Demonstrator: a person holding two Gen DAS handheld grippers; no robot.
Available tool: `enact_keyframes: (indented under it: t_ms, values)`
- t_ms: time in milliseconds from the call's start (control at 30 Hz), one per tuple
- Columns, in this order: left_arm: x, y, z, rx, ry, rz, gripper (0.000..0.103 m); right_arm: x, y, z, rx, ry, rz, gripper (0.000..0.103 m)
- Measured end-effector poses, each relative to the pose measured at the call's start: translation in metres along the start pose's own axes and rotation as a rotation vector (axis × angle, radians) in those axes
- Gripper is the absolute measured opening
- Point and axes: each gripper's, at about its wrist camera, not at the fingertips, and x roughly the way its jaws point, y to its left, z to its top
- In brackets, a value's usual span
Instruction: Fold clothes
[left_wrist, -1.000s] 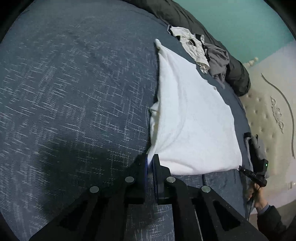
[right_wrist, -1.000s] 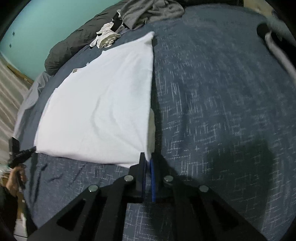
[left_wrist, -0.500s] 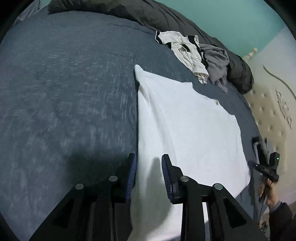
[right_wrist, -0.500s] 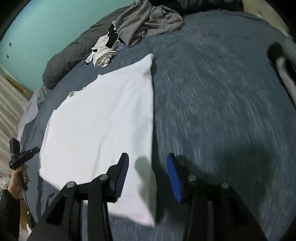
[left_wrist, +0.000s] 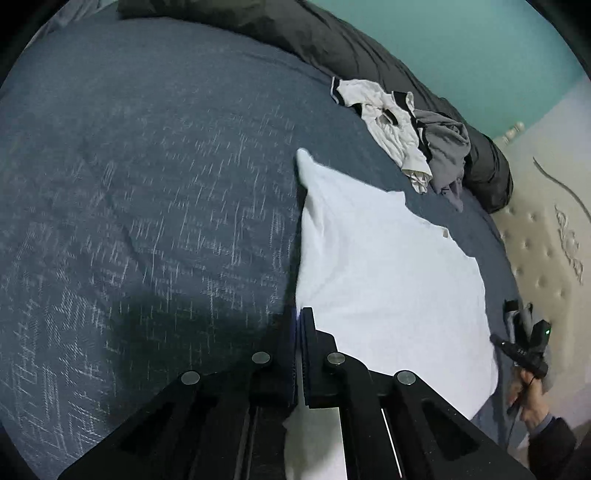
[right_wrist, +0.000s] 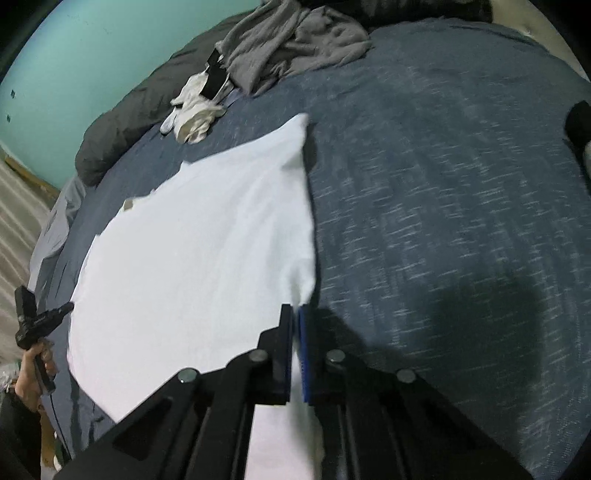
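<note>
White shirt (left_wrist: 388, 266) edge now pinched in both my grippers: left gripper (left_wrist: 298, 332) clamps its left edge at lower centre of frame, right gripper (right_wrist: 295, 328) clamps its right edge. Half a second ago both jaws stood wide over the cloth; they've snapped shut, so I'm ready to lift and fold. Shirt lies flat on the blue bedspread (left_wrist: 147, 184); unfolded clothes pile (left_wrist: 417, 140) upper right.

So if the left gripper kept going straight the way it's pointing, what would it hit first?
Probably the white garment itself: the left gripper has its jaws shut on its near edge, and the line ahead runs along that edge toward the blue bedspread. Depth is hard to judge.
</note>
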Motion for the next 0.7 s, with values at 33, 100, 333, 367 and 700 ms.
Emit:
enact_keyframes:
  t_ms: [33, 100, 333, 367, 700]
  values:
    - [0.002, -0.001, -0.001, 0.01, 0.009, 0.012, 0.002, 0.001, -0.003, -0.001, 0.007, 0.0, -0.007, 0.002]
    - [0.003, -0.001, -0.002, -0.004, 0.005, 0.012, 0.002, 0.003, -0.004, -0.002, 0.013, 0.006, -0.018, 0.002]
    - [0.004, 0.004, -0.001, -0.052, 0.017, 0.002, 0.005, 0.005, -0.007, 0.0, 0.035, 0.025, -0.008, 0.002]
    - [0.003, 0.003, 0.001, -0.047, 0.016, 0.003, 0.005, 0.004, -0.009, 0.001, 0.044, 0.027, -0.002, 0.003]
    - [0.014, -0.011, 0.044, 0.001, -0.046, -0.003, 0.033, 0.001, -0.008, 0.038, 0.062, -0.03, 0.025, 0.034]
